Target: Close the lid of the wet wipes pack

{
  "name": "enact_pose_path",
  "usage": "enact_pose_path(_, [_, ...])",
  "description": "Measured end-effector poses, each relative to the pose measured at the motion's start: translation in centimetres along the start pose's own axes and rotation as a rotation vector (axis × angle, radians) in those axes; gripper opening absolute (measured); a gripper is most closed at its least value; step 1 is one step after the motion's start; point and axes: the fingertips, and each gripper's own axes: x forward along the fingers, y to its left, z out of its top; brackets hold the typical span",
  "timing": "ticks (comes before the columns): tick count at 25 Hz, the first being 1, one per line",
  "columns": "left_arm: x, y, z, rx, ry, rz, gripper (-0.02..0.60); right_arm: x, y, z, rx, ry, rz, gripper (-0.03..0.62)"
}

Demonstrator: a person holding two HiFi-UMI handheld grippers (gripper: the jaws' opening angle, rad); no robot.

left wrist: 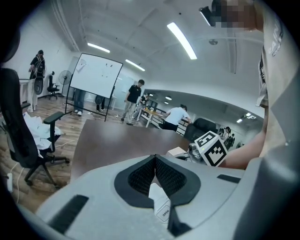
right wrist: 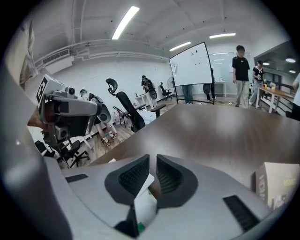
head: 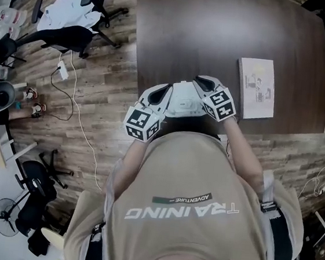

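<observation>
Wipes pack (head: 183, 101) is held at the counter (head: 220, 34) near edge btw both claws: left claw (left wrist: 154, 158) pinched on its OPEN flap (left wrist: 162, 209), right claw (right wrist: 153, 161) narrow on the pack body, so lid prob isn't pressed shut yet imo.

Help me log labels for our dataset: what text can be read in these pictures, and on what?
"OPEN": lid tab of the wet wipes pack, held by the left gripper.
"TRAINING": the person's shirt, upside down in the head view.
"ADVENTURE": same shirt, smaller.
Too small to read: print on the box on the table.
</observation>
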Motion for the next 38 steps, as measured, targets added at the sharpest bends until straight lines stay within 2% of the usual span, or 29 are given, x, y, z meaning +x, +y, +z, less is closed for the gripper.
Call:
enact_pose_path(2, [0.2,-0.1,-0.3,-0.036,0.007,0.003,0.011,0.7,0.1,-0.9,0.01,0.037,0.03,0.018])
enact_pose_path(6, [0.6,-0.3,-0.8,-0.059,0.021,0.013,0.011,1.8,0.0,-2.3,0.013,0.098,0.081,0.021])
enact_pose_path(8, [0.6,-0.2,-1.0,-0.066,0.022,0.02,0.011,2.3,0.3,-2.8,0.014,0.125,0.116,0.069])
enact_pose_path(12, [0.5,-0.2,-0.9,-0.069,0.016,0.035,0.011,2.9,0.3,-3.5,0.019,0.165,0.15,0.074])
enact_pose_path(17, [0.4,-0.6,-1.3,0.008,0.048,0.047,0.011,3.5,0.7,-4.6,0.054,0.249,0.223,0.074])
enact_pose_path(21, [0.2,-1.0,-1.5,0.014,0.049,0.045,0.011,3.8,0.8,-5.2,0.073,0.291,0.261,0.074])
enact_pose_path(25, [-0.3,-0.9,-1.7,-0.008,0.04,0.054,0.011,3.6,0.9,-5.2,0.076,0.296,0.283,0.074])
enact_pose_path(38, [-2.1,-2.0,-1.3,-0.006,-0.013,0.044,0.011,1.1,2.3,-2.8,0.037,0.209,0.247,0.054])
